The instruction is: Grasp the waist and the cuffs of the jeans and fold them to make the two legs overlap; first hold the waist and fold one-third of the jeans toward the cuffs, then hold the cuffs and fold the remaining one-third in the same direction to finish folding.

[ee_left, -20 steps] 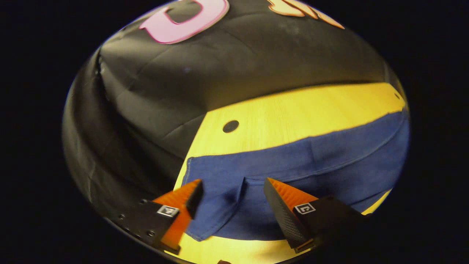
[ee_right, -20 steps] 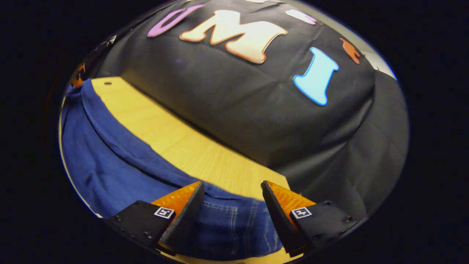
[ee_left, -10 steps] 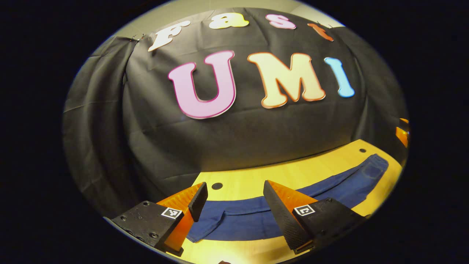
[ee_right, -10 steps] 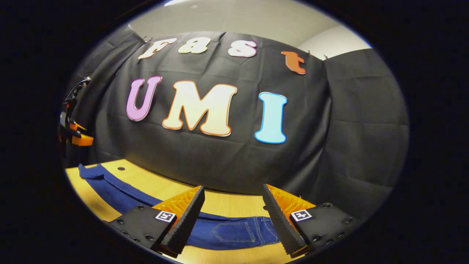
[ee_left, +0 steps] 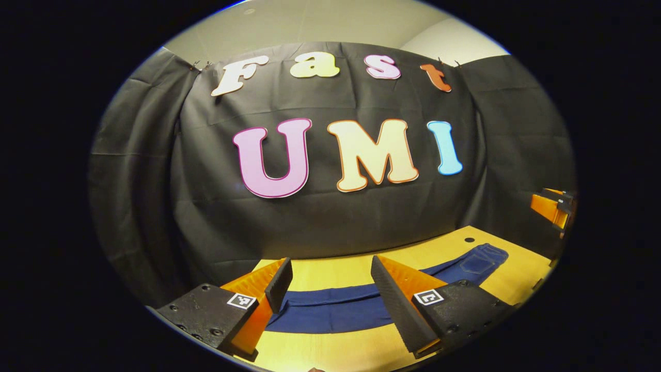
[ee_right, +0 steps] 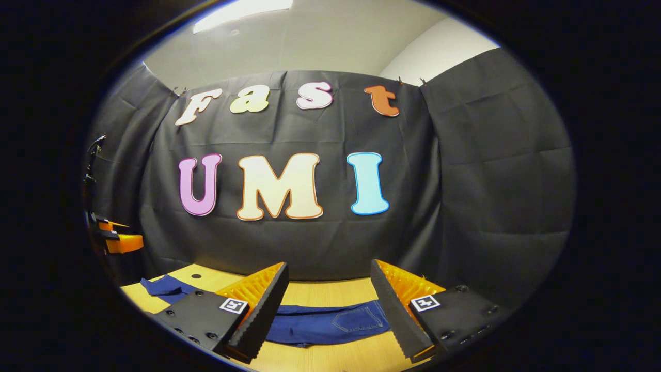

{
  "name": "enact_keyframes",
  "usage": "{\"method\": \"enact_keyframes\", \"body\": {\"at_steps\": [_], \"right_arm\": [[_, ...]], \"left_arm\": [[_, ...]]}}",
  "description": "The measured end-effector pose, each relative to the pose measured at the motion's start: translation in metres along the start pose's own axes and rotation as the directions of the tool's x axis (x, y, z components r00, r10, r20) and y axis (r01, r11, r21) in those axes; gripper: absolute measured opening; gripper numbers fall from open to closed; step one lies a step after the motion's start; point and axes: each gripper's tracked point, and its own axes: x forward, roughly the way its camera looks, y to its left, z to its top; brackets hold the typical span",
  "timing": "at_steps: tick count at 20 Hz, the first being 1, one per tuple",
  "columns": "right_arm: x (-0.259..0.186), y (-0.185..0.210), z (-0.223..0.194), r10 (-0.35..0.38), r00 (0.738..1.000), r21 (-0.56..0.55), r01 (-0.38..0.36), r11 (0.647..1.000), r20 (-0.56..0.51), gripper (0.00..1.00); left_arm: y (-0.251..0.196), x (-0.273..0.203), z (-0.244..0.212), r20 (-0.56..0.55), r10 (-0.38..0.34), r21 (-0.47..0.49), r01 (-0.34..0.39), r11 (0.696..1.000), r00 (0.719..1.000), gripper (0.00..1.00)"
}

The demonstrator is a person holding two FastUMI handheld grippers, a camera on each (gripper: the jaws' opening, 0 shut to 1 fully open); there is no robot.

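The dark blue denim jeans were seen laid flat in a long strip across the pale yellow wooden worktop, in front of the black cloth wall of the booth. In the left gripper view, the left gripper was held above the near part of the worktop with its orange-and-black fingers spread wide apart and nothing between them; the jeans were framed in the gap, lying lower and apart from the fingers. The strip of denim was seen to run off to the right, where a stitched back pocket was visible near a small dark round hole in the worktop. The right gripper was seen at the far right edge, raised above the worktop.

In the right gripper view, the right gripper was likewise held clear of the cloth, its fingers parted and empty. The jeans were shown below and between them, pocket side up, with the far end of the garment reaching left toward another dark hole. The left gripper was seen at the left edge, raised above the worktop.
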Motion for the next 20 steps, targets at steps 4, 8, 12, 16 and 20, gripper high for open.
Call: {"method": "enact_keyframes", "body": {"at_steps": [4,8,12,16,20], "right_arm": [[-0.011,0.005,0.017,0.027,0.999,-0.011,-0.027,1.000,0.031,0.98],[-0.015,0.004,0.024,0.025,0.999,-0.009,-0.025,1.000,0.040,0.98],[-0.011,-0.012,0.016,-0.002,1.000,0.021,0.001,1.000,0.029,1.00],[0.028,-0.077,-0.044,-0.101,0.990,0.104,0.111,0.988,-0.095,0.98],[0.052,-0.163,-0.138,-0.251,0.922,0.157,0.306,0.939,-0.295,0.97]], "left_arm": [[-0.001,-0.018,0.011,0.031,0.003,-0.053,-0.001,0.999,1.000,0.95],[0.009,-0.025,0.022,0.062,0.028,-0.073,-0.024,0.997,0.998,1.00],[0.012,-0.026,0.022,0.061,0.035,-0.094,-0.029,0.995,0.998,0.95],[0.017,-0.018,0.034,0.082,0.059,-0.100,-0.051,0.994,0.995,0.95],[0.027,-0.004,0.032,0.064,0.103,-0.076,-0.098,0.992,0.993,1.00]]}}
